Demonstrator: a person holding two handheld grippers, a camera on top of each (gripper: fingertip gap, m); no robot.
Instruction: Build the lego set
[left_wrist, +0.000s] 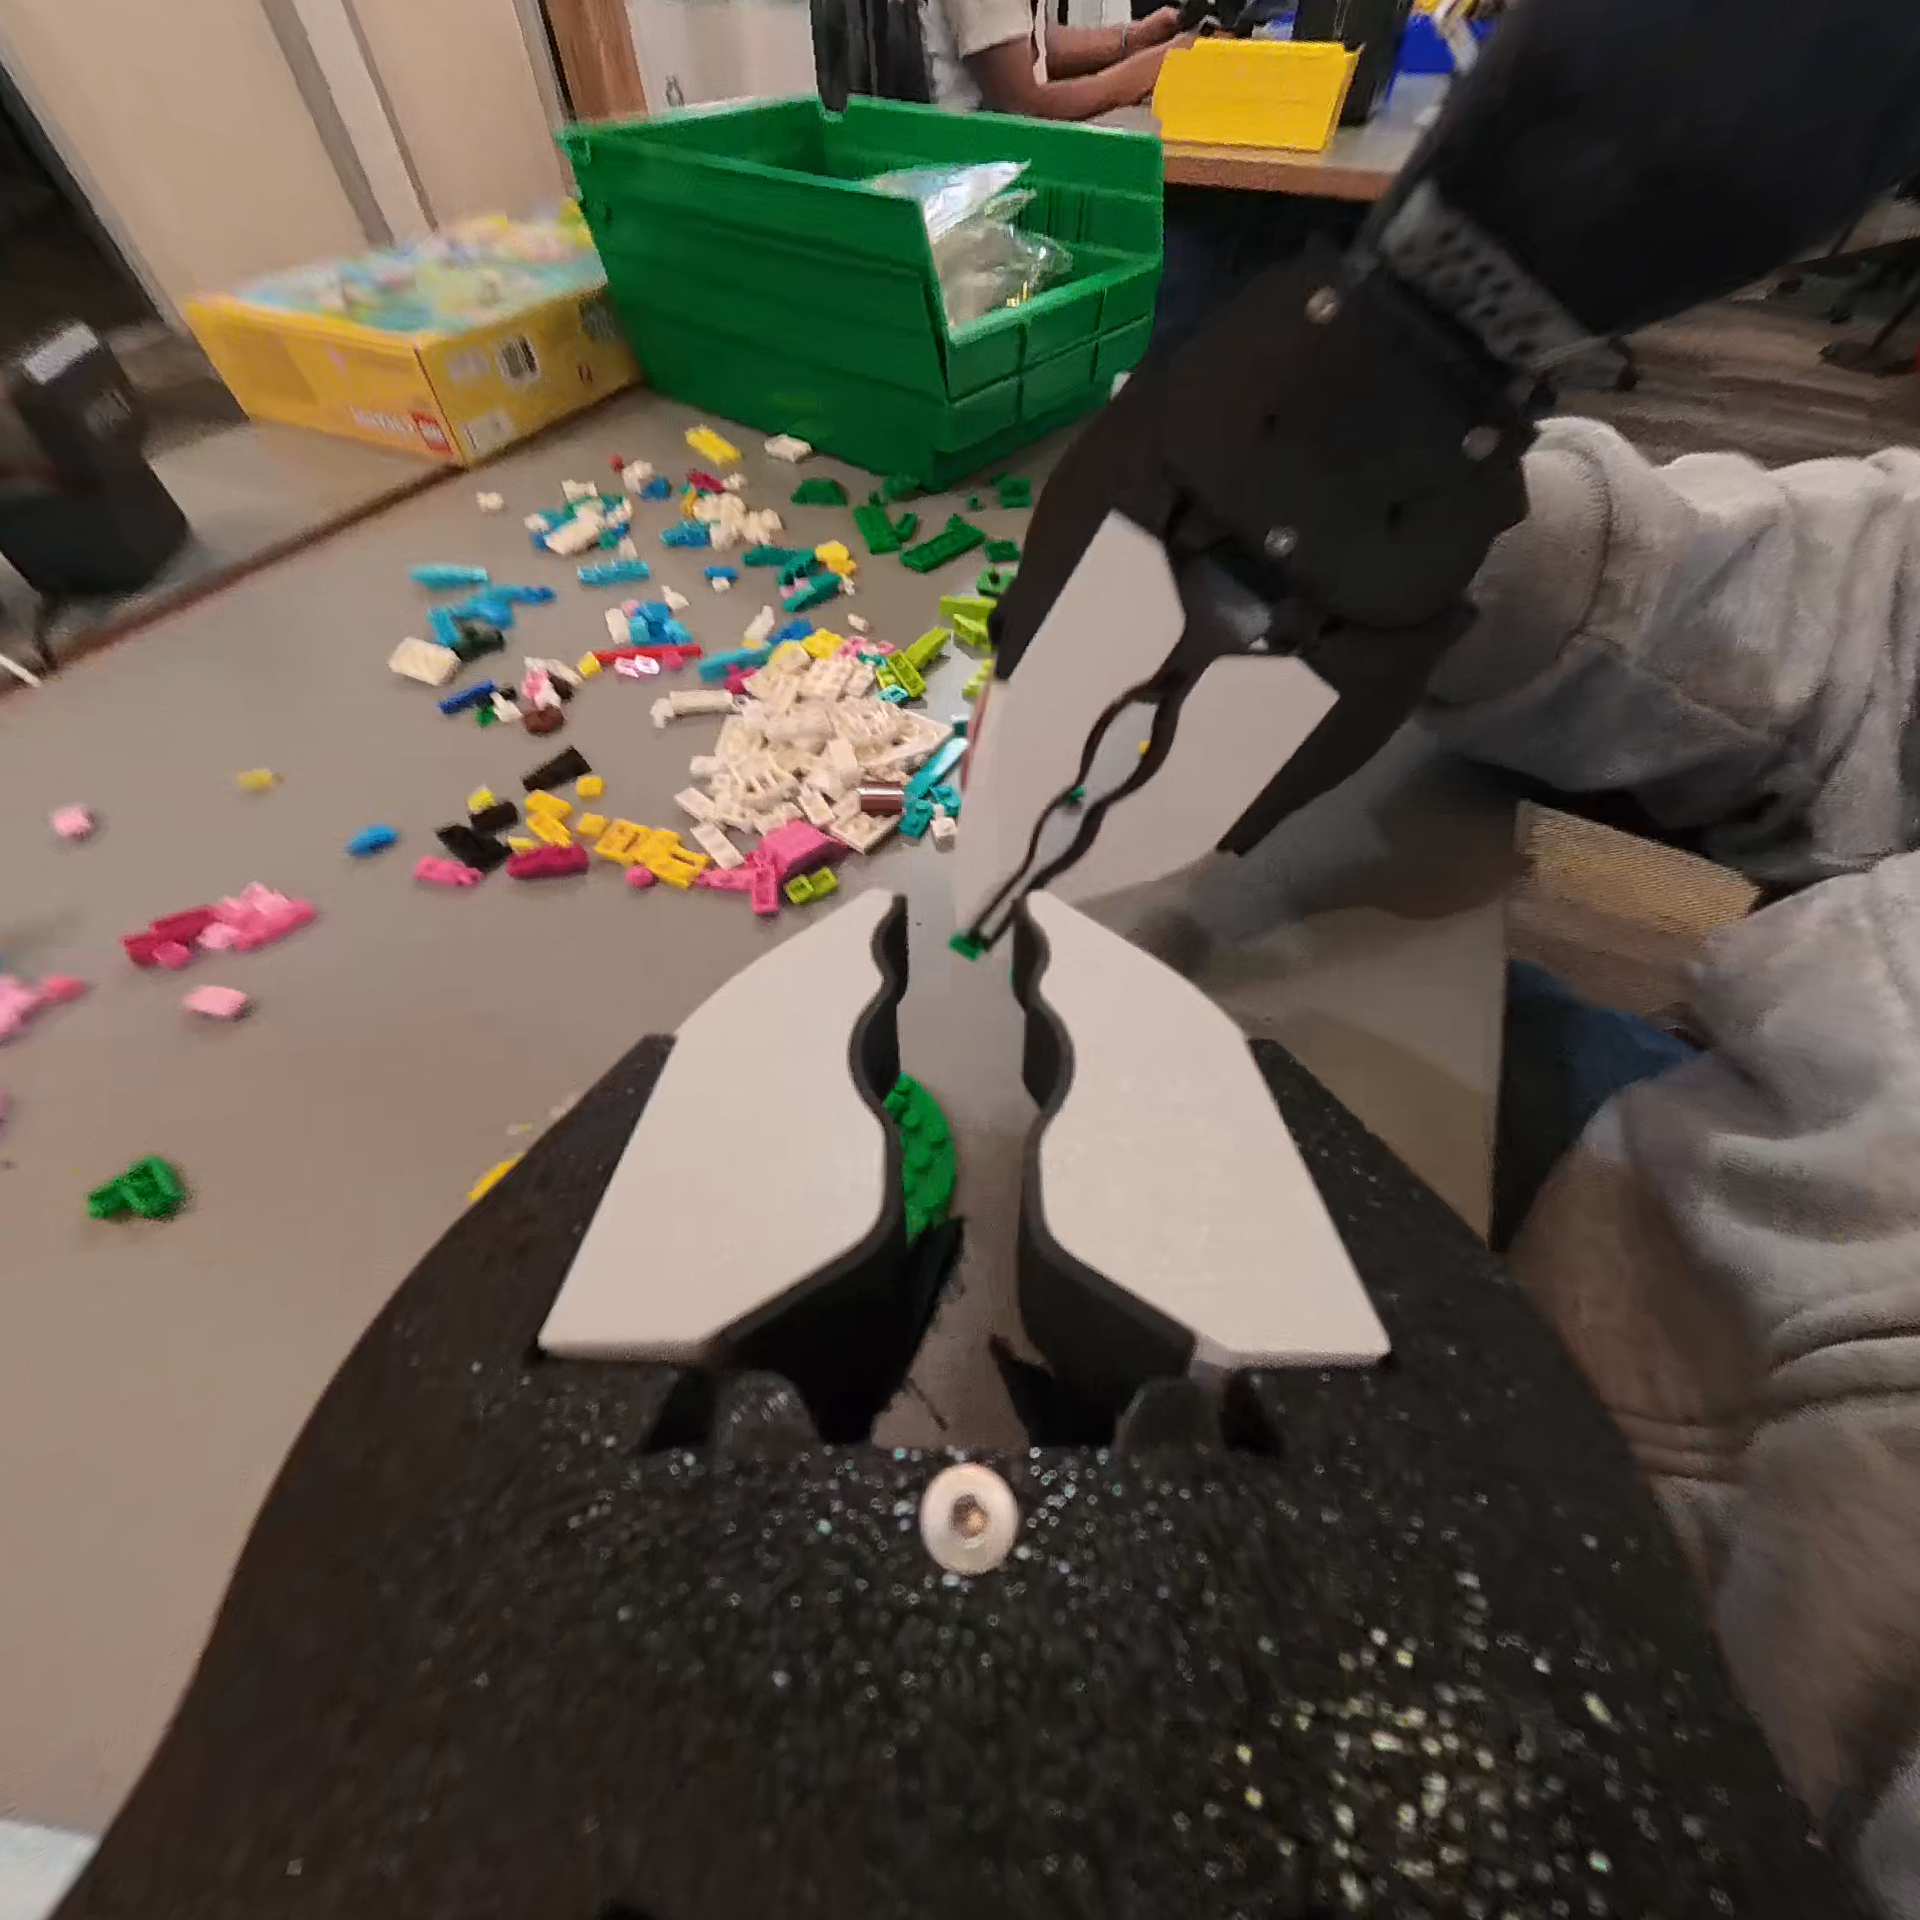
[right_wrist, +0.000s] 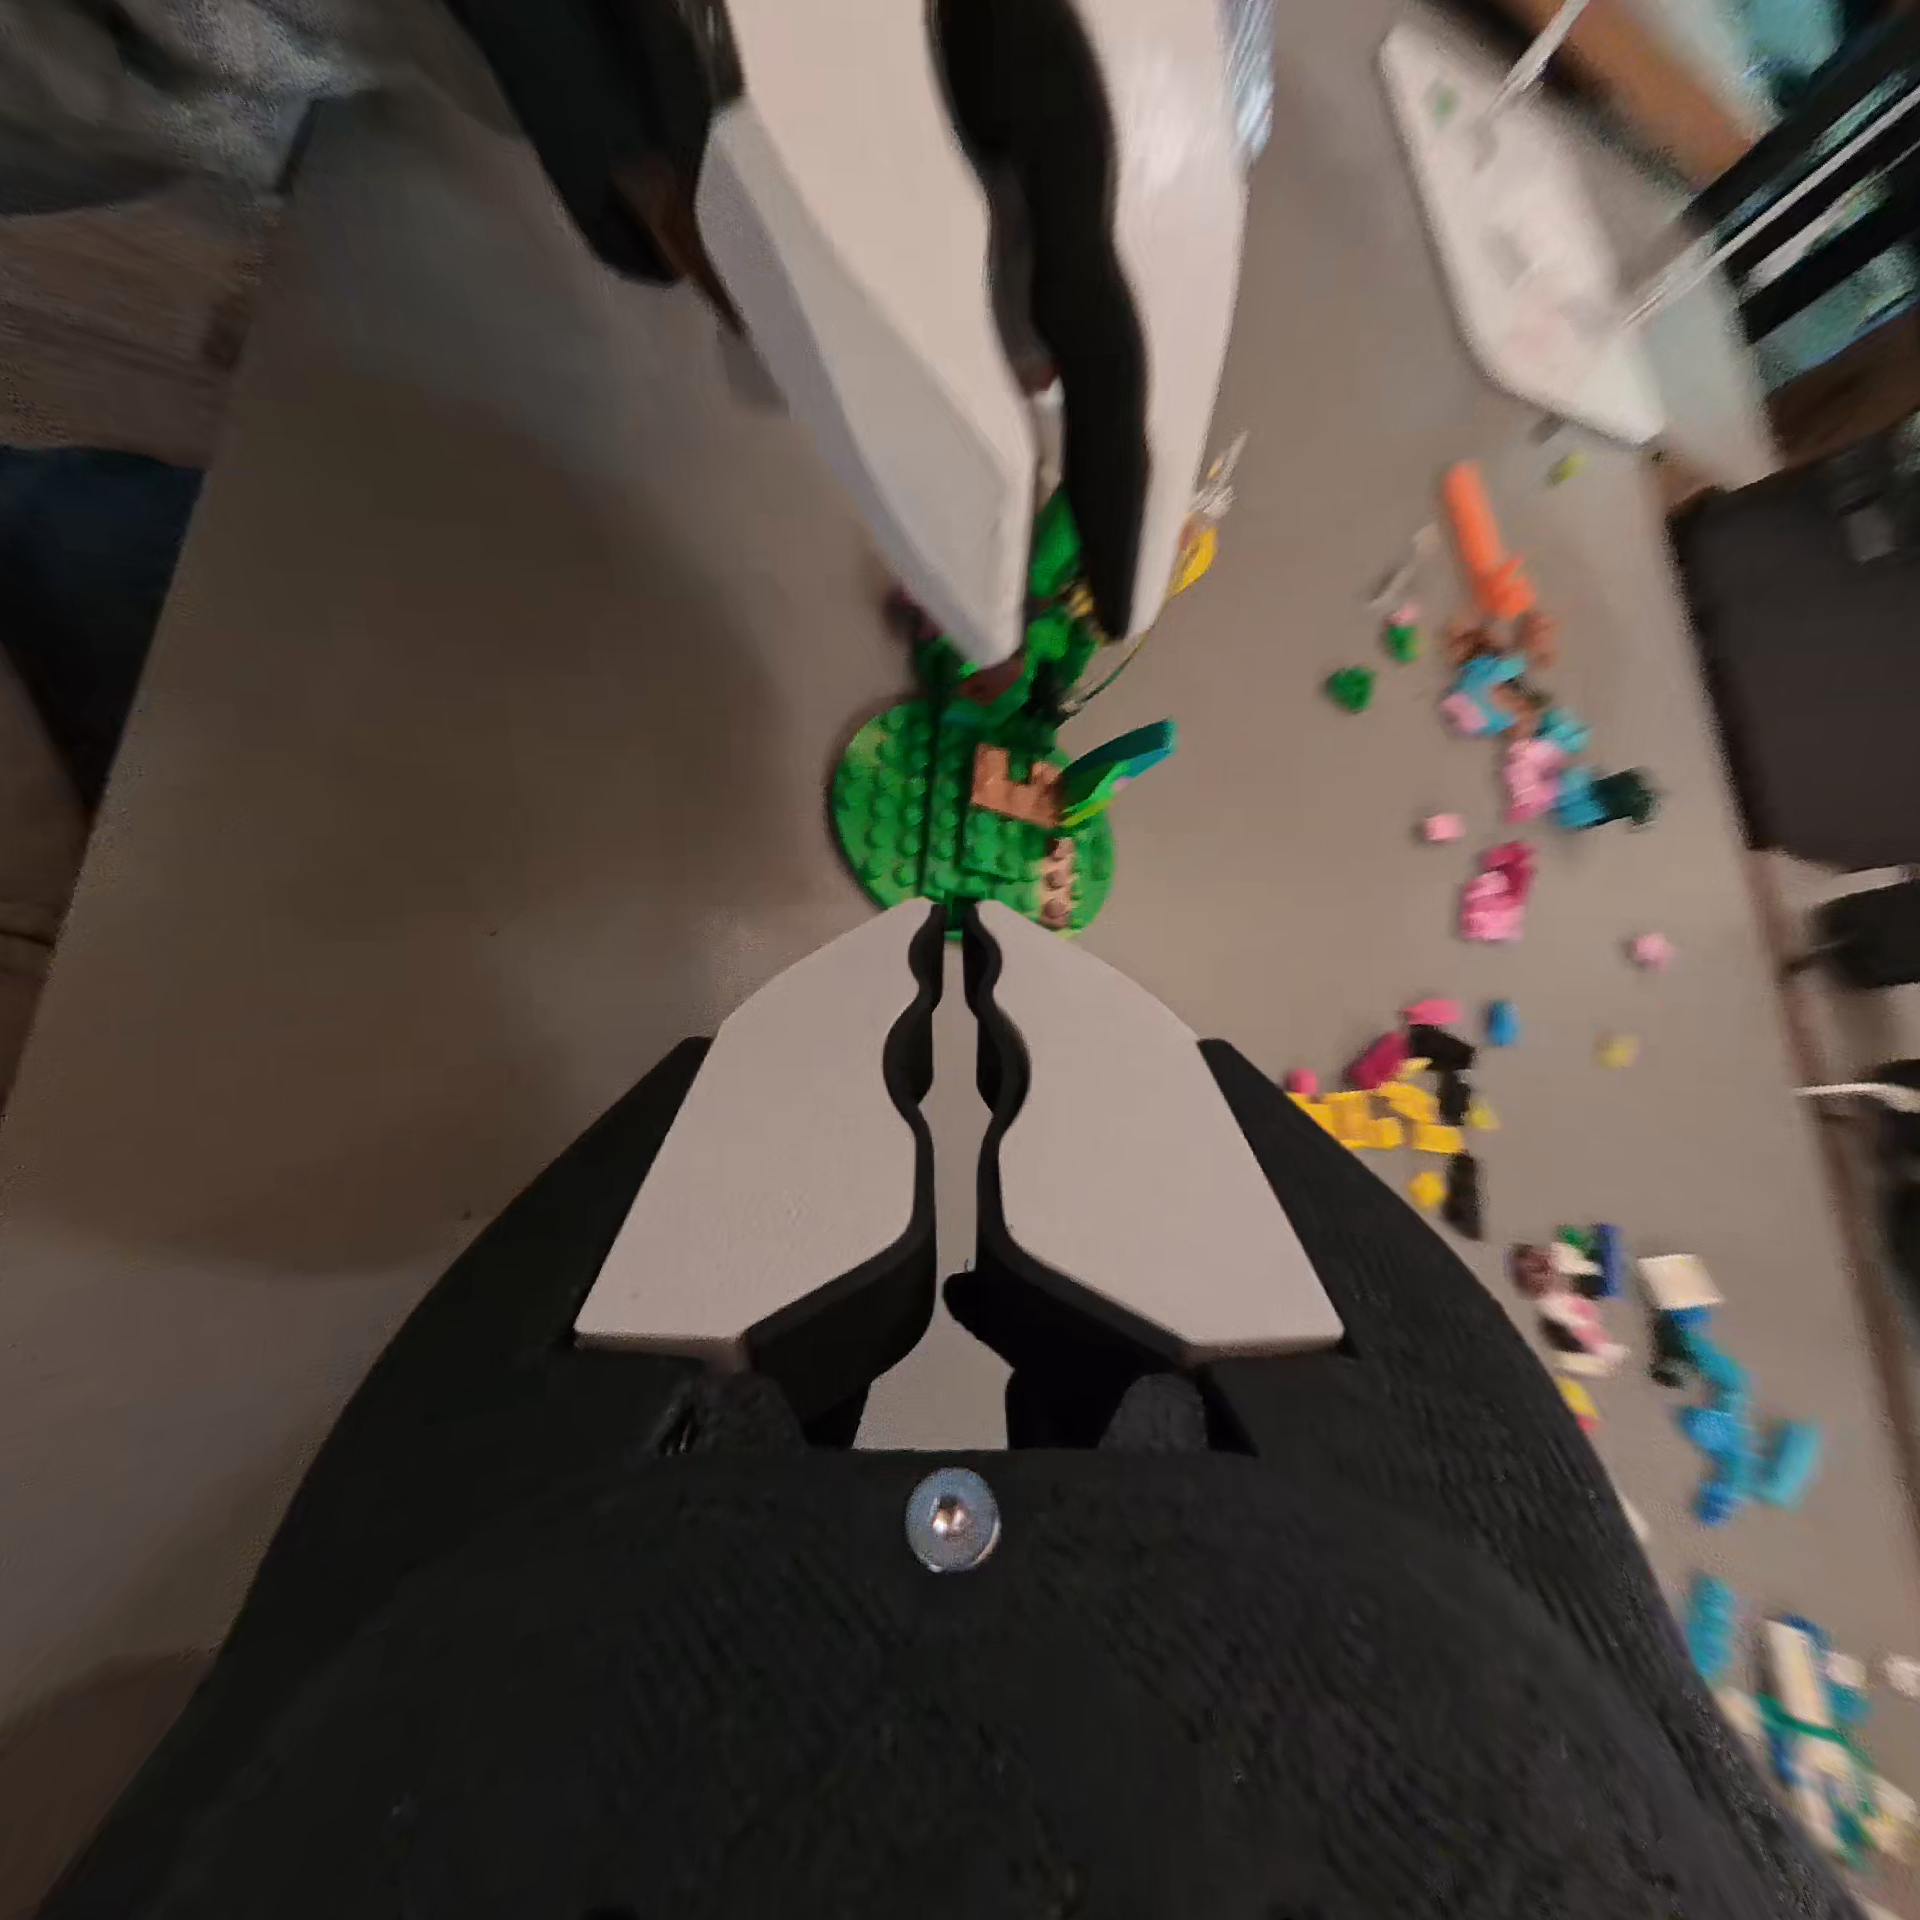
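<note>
my right gripper (left_wrist: 982, 935) is nearly closed and pinches a small green piece (left_wrist: 966, 943) at its tips. my left gripper (right_wrist: 1049, 634) is at the round green plate (right_wrist: 894, 810), but whether it grips is hidden. the plate is blurred on the grey table (right_wrist: 468, 727).

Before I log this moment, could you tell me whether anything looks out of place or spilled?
Loose bricks lie strewn across the grey table, outside the green bin, which shows only a clear bag. Nothing looks broken; the right gripper pinches a small green piece.
</note>
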